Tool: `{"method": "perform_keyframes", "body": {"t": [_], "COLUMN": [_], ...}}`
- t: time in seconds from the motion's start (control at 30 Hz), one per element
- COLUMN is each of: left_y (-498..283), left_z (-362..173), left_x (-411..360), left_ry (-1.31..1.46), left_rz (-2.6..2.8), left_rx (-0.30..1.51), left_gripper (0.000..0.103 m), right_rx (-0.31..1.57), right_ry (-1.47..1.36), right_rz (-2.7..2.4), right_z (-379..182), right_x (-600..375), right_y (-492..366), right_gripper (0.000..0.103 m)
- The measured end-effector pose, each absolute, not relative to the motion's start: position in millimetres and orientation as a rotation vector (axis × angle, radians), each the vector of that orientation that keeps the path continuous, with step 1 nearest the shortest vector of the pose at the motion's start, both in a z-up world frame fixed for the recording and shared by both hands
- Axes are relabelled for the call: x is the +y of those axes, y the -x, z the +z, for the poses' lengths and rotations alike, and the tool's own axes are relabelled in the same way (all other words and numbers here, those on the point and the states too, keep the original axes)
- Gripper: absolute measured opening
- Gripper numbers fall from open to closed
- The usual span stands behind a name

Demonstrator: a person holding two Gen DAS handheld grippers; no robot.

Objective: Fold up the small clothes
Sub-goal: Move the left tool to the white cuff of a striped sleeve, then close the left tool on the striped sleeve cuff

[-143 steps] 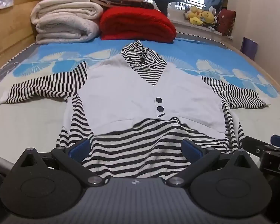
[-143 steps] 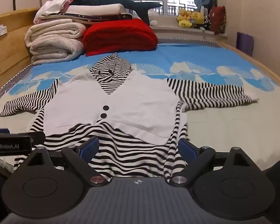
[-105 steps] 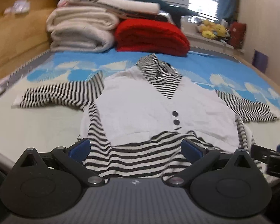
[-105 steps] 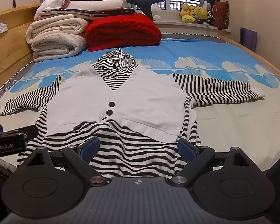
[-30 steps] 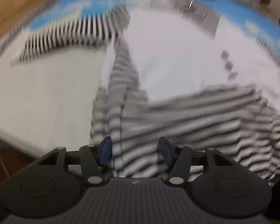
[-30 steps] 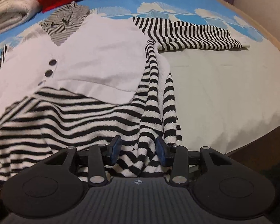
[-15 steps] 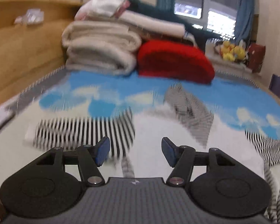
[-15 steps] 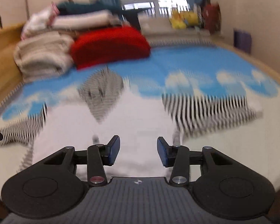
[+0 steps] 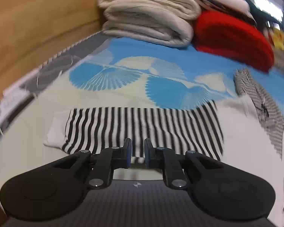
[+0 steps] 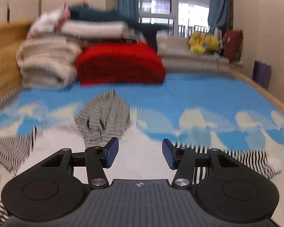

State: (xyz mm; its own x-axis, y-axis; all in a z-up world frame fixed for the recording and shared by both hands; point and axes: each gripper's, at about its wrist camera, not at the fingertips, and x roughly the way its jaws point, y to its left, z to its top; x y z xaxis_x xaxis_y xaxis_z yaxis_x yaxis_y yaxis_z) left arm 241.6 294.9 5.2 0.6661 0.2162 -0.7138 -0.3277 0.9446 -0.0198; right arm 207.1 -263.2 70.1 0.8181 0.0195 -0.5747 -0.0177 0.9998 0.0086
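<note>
A small hooded top, white front with black-and-white striped sleeves and hood, lies flat on the bed. In the left wrist view its left sleeve (image 9: 142,126) stretches across in front of my left gripper (image 9: 137,154), whose jaws are nearly closed around the sleeve's near edge. The striped hood (image 9: 263,102) is to the right. In the right wrist view my right gripper (image 10: 140,154) is open above the white front (image 10: 142,151), with the hood (image 10: 106,119) ahead and the right sleeve (image 10: 242,160) to its right.
Folded beige blankets (image 9: 151,19) and a red blanket (image 9: 231,37) are stacked at the head of the bed (image 10: 198,94). A wooden headboard (image 9: 37,19) runs along the left. Plush toys (image 10: 202,41) sit on the window sill.
Both grippers let go of the hem and moved up the top. The left gripper went to the left sleeve and narrowed its jaws. The right gripper opened a little wider over the white front.
</note>
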Motion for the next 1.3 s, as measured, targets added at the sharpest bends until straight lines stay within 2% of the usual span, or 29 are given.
{"method": "perform_keyframes", "body": {"t": [0.17, 0.3, 0.37, 0.43, 0.5, 0.57, 0.6, 0.63, 0.67, 0.8, 0.97, 1.0, 1.17, 1.3], "left_y": [-242, -236, -238, -237, -239, -242, -243, -244, -246, -252, -260, -262, -275, -287], "left_z": [-27, -51, -62, -66, -72, -73, -72, -70, -69, -46, 15, 26, 80, 84], "left_x": [362, 400, 415, 423, 428, 429, 428, 426, 424, 406, 346, 332, 216, 118], "left_ry": [0.392, 0.566, 0.631, 0.669, 0.675, 0.674, 0.664, 0.654, 0.647, 0.559, 0.519, 0.531, 0.491, 0.490], "left_rz": [0.401, 0.471, 0.478, 0.485, 0.506, 0.524, 0.544, 0.563, 0.581, 0.625, 0.482, 0.433, 0.077, -0.350], "left_rx": [0.822, 0.851, 0.882, 0.877, 0.890, 0.874, 0.868, 0.865, 0.868, 0.790, 0.619, 0.598, 0.515, 0.677], "left_gripper": [0.018, 0.035, 0.037, 0.048, 0.048, 0.045, 0.034, 0.011, 0.007, 0.004, 0.003, 0.003, 0.003, 0.008], "right_rx": [0.590, 0.607, 0.627, 0.643, 0.650, 0.662, 0.669, 0.676, 0.682, 0.684, 0.690, 0.695, 0.713, 0.738], "right_ry": [-0.013, -0.048, -0.074, -0.076, -0.058, -0.042, -0.040, -0.038, -0.034, -0.026, -0.025, -0.032, -0.043, -0.044], "right_rz": [0.070, 0.089, 0.110, 0.130, 0.146, 0.150, 0.153, 0.155, 0.157, 0.163, 0.161, 0.163, 0.159, 0.140], "right_z": [69, 64, 61, 58, 57, 54, 53, 52, 51, 52, 53, 53, 50, 45], "right_x": [-245, -237, -235, -231, -227, -224, -223, -222, -222, -222, -224, -225, -224, -225], "right_y": [-217, -229, -235, -239, -240, -242, -242, -242, -242, -239, -234, -235, -236, -240], "right_gripper": [0.045, 0.031, 0.030, 0.030, 0.030, 0.030, 0.030, 0.030, 0.030, 0.030, 0.010, 0.008, 0.009, 0.012]}}
